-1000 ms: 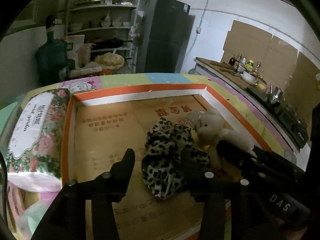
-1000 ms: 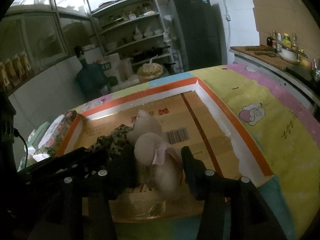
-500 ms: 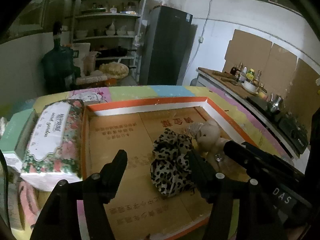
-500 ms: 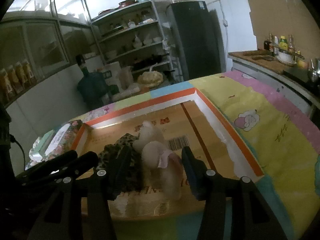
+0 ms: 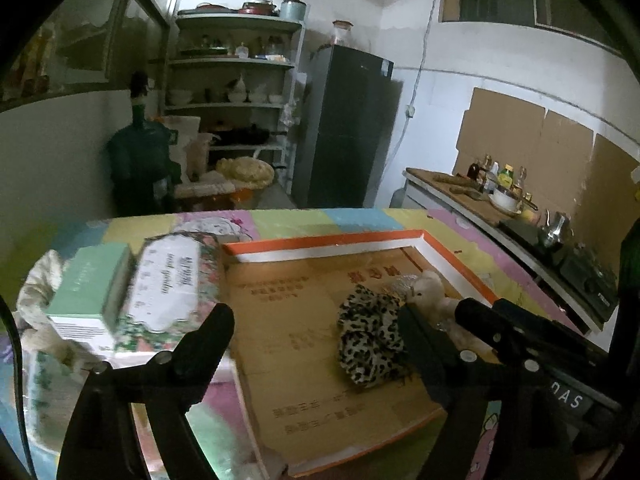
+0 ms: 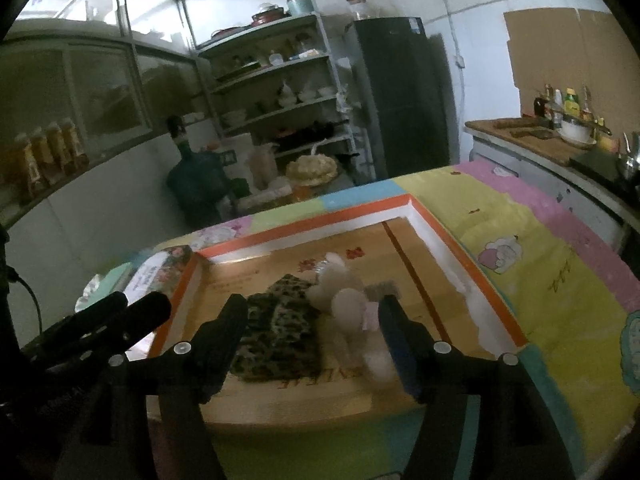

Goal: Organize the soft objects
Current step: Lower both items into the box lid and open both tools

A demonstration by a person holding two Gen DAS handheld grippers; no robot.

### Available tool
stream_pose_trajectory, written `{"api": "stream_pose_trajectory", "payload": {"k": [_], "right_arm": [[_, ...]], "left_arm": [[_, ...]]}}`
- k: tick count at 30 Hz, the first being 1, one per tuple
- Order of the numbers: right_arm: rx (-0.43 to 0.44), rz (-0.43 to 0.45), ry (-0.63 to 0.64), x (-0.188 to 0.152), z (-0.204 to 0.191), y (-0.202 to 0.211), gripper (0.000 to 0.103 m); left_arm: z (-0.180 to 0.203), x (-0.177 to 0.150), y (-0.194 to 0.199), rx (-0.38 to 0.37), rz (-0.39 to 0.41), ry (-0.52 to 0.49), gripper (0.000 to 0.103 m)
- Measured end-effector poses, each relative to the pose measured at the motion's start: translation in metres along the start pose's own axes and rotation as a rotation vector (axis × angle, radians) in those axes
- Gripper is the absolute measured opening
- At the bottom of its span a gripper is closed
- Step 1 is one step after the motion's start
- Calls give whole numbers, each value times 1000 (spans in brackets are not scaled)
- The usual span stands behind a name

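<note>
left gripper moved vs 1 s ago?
Yes. The left gripper has pulled back and up: the orange-rimmed tray sits smaller, farther off, and its jaws are opening, empty.

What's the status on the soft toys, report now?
Left hand-held gripper and right hand-held gripper opening, both empty. Leopard cloth and plush toy lying in tray. Nothing blocking.
</note>
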State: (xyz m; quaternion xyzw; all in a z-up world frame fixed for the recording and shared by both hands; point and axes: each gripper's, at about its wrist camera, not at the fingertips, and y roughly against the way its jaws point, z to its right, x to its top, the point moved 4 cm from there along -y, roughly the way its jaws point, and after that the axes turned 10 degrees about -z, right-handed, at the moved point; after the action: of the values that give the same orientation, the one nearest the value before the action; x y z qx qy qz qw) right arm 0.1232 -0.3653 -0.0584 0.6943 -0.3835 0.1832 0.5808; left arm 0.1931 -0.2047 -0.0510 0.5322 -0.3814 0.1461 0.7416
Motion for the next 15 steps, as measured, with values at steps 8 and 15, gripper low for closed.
{"api": "stream_pose_trajectory", "payload": {"k": [8,15], "right_arm": [[12,10,30,-2,-23,7,72],[35,14,68,-4,-49,9,72]], "left_arm": [[-21,-1,22,29,43,20,85],[-45,-7,38,73,74,37,87]]}}
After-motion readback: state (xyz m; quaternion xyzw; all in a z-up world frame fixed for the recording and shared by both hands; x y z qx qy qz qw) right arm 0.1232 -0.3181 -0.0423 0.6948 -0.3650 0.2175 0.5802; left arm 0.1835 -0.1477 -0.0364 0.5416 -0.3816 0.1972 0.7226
